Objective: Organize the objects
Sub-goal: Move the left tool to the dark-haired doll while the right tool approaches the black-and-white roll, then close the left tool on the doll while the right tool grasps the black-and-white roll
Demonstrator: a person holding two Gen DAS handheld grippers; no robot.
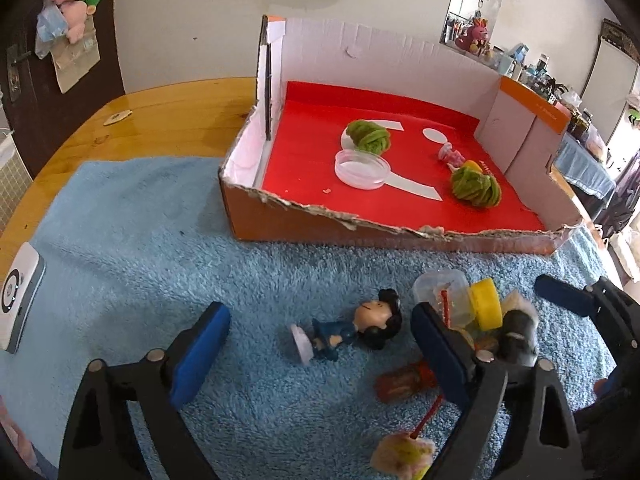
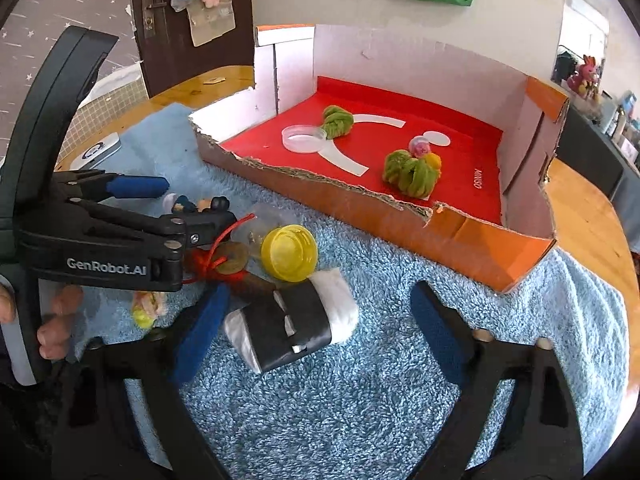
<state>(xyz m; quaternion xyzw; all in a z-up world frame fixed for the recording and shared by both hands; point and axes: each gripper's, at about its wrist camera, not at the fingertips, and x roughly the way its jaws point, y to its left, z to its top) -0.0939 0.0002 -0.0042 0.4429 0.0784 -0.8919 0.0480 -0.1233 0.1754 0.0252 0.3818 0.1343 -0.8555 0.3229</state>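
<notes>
My left gripper [image 1: 316, 344] is open on the blue towel; a small doll figure in blue with black hair [image 1: 352, 330] lies between its fingers. It also shows in the right wrist view [image 2: 196, 204]. My right gripper [image 2: 316, 340] is open around a white roll with a black band [image 2: 292, 330], nearer its left finger. A yellow cap [image 2: 289, 253], a clear container [image 1: 440, 286], a red-stringed coin charm [image 2: 228, 262] and a small pompom [image 1: 402, 454] lie between the grippers. The red-floored cardboard box [image 1: 352, 224] holds two green yarn bundles [image 1: 368, 136] [image 1: 476, 188], a clear lid [image 1: 362, 168] and a pink toy [image 1: 450, 155].
A blue fluffy towel [image 2: 360, 400] covers the round wooden table [image 1: 160, 108]. A white device [image 1: 18, 300] lies at the towel's left edge. The box has tall white walls at back and sides and a low torn front edge. A door and wall stand behind.
</notes>
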